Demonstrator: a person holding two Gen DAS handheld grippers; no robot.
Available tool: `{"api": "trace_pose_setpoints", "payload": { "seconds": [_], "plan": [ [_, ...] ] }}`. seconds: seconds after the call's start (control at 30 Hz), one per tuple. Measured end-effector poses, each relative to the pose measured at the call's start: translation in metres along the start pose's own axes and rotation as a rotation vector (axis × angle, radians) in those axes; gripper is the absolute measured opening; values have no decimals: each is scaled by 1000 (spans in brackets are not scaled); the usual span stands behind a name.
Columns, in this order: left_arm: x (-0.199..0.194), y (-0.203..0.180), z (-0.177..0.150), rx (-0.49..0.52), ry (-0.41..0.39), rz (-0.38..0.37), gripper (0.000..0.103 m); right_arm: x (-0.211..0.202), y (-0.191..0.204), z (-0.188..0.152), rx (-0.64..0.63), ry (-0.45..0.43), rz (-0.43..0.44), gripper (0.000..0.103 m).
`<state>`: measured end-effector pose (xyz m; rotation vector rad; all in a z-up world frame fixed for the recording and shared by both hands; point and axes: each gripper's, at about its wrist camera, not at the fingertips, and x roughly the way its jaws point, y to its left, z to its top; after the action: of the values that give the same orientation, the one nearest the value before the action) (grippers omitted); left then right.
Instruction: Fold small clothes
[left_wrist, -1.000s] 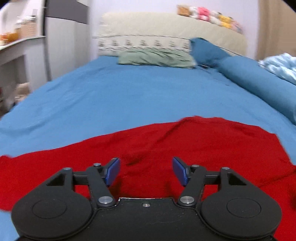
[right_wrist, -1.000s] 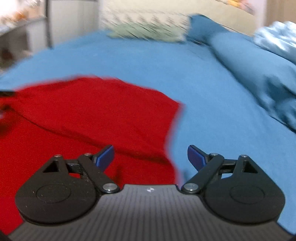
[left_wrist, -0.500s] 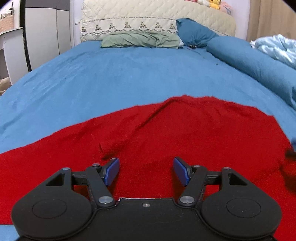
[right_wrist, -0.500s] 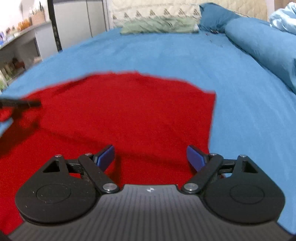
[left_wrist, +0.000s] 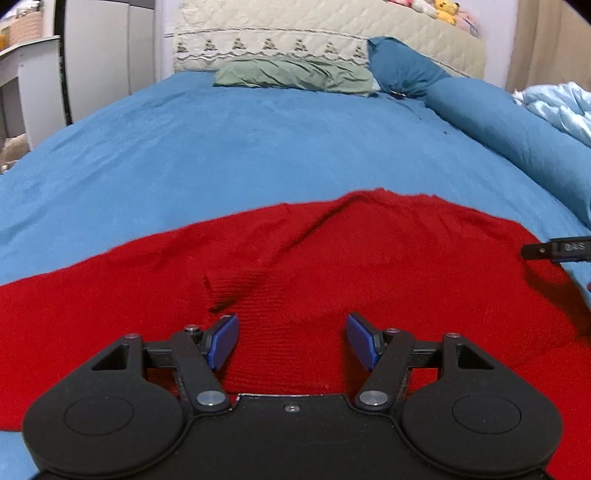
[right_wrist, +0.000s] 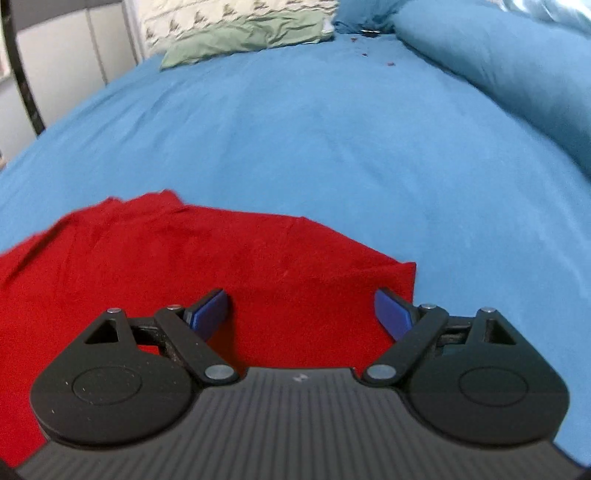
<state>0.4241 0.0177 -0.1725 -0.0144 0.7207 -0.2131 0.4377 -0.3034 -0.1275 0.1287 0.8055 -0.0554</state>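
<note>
A red knitted garment (left_wrist: 332, 266) lies spread flat on the blue bed sheet (left_wrist: 229, 140), with a few creases near its middle. My left gripper (left_wrist: 291, 341) is open and empty, low over the garment's near middle. My right gripper (right_wrist: 303, 314) is open and empty, over the garment's right part (right_wrist: 221, 258), its right finger close to the garment's right edge. The tip of the right gripper (left_wrist: 557, 250) shows at the right edge of the left wrist view.
A green pillow (left_wrist: 295, 74), a dark blue pillow (left_wrist: 402, 70) and a beige headboard (left_wrist: 325, 29) are at the bed's far end. A long blue bolster (left_wrist: 517, 125) and pale blue bedding (left_wrist: 561, 103) lie on the right. White cabinets (left_wrist: 92, 55) stand on the left.
The right gripper has shifted to the right, over the garment's right edge, and now enters the left wrist view. The left gripper has dipped slightly closer to the garment. Both stay open.
</note>
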Motion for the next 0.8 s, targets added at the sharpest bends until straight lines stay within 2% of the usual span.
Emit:
{"api": "trace_pose_setpoints", "payload": {
  "seconds": [0.1, 0.23, 0.3, 0.33, 0.37, 0.43, 0.6, 0.8],
  "plan": [
    [-25, 7, 7, -27, -2, 71, 71, -38, 11, 2, 14, -48, 88, 103],
    [-72, 37, 16, -102, -29, 139, 74, -89, 35, 0, 24, -65, 187, 103],
    [-97, 57, 19, -149, -54, 191, 86, -107, 51, -1, 5, -79, 216, 103],
    [-107, 68, 20, -173, -67, 210, 99, -115, 60, -2, -7, -86, 229, 103],
    [-118, 80, 20, -197, -86, 223, 103, -120, 71, -2, -23, -88, 242, 103],
    [-134, 100, 18, -231, -112, 248, 103, -126, 98, -2, -48, -74, 273, 103],
    [-161, 161, 3, -324, -110, 333, 103, -124, 161, -11, -102, -64, 352, 103],
    [-170, 231, -30, -451, -82, 415, 102, -109, 234, -26, -168, -28, 403, 103]
  ]
}}
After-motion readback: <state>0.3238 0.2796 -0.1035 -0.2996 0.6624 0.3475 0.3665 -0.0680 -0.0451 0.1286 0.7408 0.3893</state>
